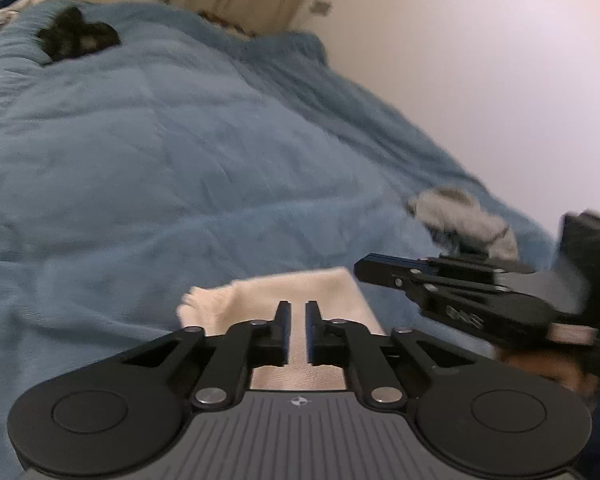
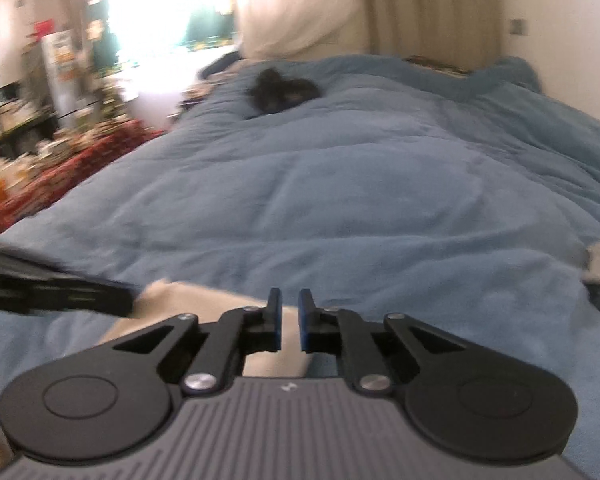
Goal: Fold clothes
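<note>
A cream-coloured folded cloth (image 1: 296, 292) lies on the blue blanket (image 1: 160, 160) at the near edge of the bed. My left gripper (image 1: 298, 308) hovers over it with its jaws a narrow gap apart, holding nothing. My right gripper (image 2: 289, 298) also stands slightly open and empty, above the right end of the same cream cloth (image 2: 180, 300). The right gripper shows in the left wrist view (image 1: 440, 284) to the right of the cloth. The left gripper shows in the right wrist view (image 2: 56, 292) at the left.
A grey crumpled garment (image 1: 460, 216) lies to the right on the blanket. A black garment (image 1: 76, 38) lies far back near the pillows. A white wall (image 1: 480, 80) runs along the right. A cluttered side table (image 2: 40, 168) stands left of the bed.
</note>
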A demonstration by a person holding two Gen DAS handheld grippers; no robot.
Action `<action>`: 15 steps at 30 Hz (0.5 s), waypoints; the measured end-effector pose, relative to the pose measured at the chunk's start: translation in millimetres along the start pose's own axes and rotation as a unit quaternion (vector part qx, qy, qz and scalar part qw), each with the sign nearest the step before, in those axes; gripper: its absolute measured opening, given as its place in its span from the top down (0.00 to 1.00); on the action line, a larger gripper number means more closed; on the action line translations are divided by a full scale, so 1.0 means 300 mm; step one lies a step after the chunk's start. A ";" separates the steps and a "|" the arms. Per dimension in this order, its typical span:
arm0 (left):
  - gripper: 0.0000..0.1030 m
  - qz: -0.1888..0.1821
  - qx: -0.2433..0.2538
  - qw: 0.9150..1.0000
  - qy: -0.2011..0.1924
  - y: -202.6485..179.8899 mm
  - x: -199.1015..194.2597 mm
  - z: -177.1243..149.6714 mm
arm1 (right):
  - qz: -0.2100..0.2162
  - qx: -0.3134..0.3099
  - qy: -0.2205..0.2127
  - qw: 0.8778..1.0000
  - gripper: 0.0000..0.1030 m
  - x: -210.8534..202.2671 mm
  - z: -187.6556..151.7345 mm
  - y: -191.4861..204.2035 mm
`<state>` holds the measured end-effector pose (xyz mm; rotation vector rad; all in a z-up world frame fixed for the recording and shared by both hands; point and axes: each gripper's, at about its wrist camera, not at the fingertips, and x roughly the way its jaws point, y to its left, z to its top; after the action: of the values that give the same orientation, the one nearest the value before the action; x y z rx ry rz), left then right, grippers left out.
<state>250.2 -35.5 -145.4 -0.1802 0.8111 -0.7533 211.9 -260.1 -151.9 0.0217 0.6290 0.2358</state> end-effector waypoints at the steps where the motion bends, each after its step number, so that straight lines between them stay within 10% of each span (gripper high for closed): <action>1: 0.94 0.001 -0.006 1.000 0.009 0.009 0.037 0.000 | 0.009 -0.009 0.005 1.000 0.92 0.003 -0.006 0.021; 15: 0.98 0.016 -0.026 1.000 0.003 0.060 0.039 0.010 | 0.004 -0.054 0.028 0.998 0.92 0.060 -0.038 0.075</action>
<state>267.4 -30.8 -157.8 -0.2117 0.8380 -0.7033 214.5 -234.9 -169.4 -0.0862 0.6720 0.2786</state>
